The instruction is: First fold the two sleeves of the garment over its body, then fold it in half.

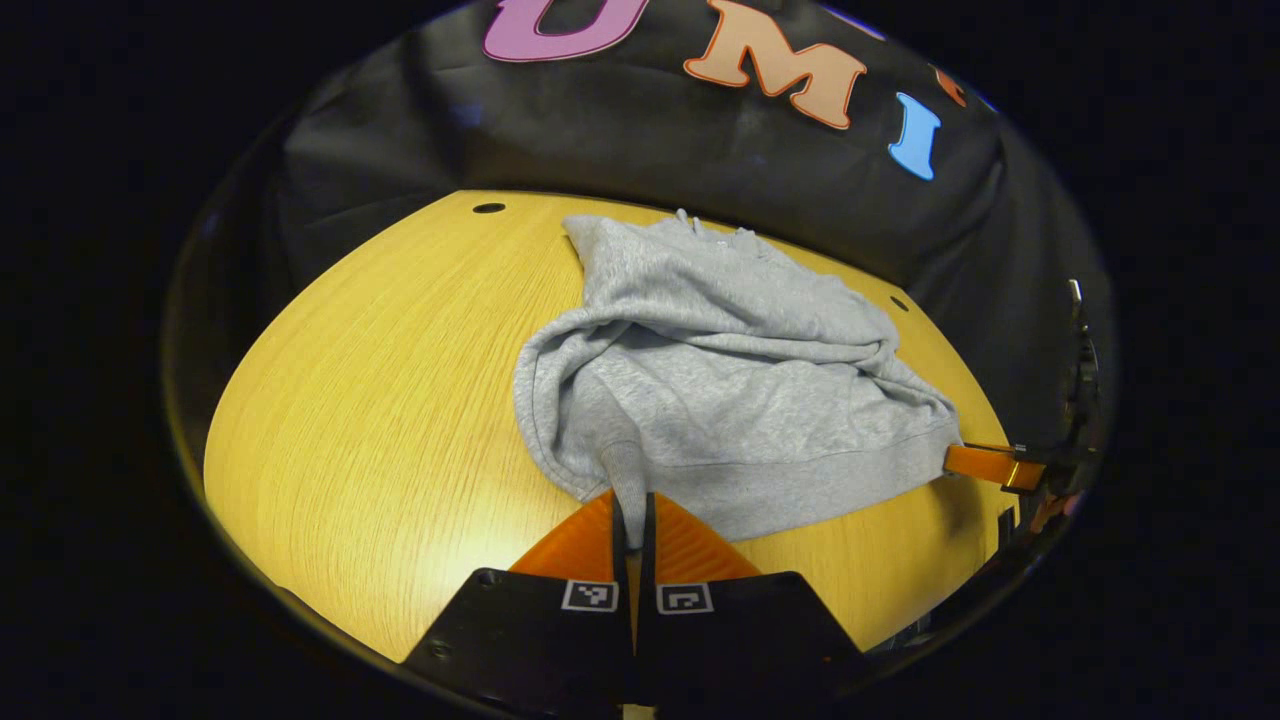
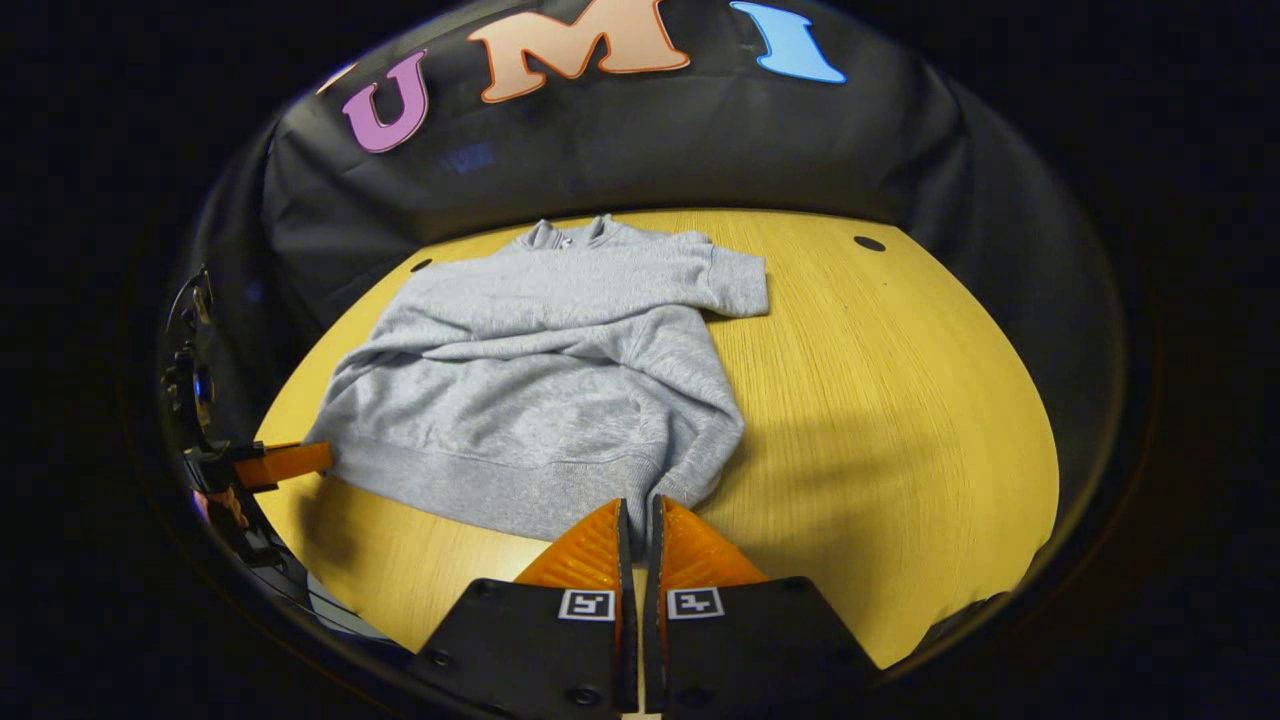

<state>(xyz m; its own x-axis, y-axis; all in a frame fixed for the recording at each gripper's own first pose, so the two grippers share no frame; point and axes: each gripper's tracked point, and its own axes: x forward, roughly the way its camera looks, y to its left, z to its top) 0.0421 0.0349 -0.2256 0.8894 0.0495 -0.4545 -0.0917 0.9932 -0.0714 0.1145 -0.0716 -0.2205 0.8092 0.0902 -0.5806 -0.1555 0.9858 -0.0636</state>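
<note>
a grey sweatshirt [image 1: 720,390] lies on the yellow table [image 1: 380,420] with both sleeves already drawn over its body, so the half-fold looks to be the step in hand. the left hand-held gripper [image 1: 632,530] is clenched on a tongue of cloth at the near hem corner, likely to carry that edge toward the collar. to the right, the right hand-held gripper [image 2: 637,525] is closed at the other hem corner [image 2: 690,480]; whether it pinches cloth cannot be told. matching corner holds would keep the hem level.

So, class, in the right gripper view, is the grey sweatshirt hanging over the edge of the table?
No, the sweatshirt lies wholly on the table, with bare wood around it.
</note>
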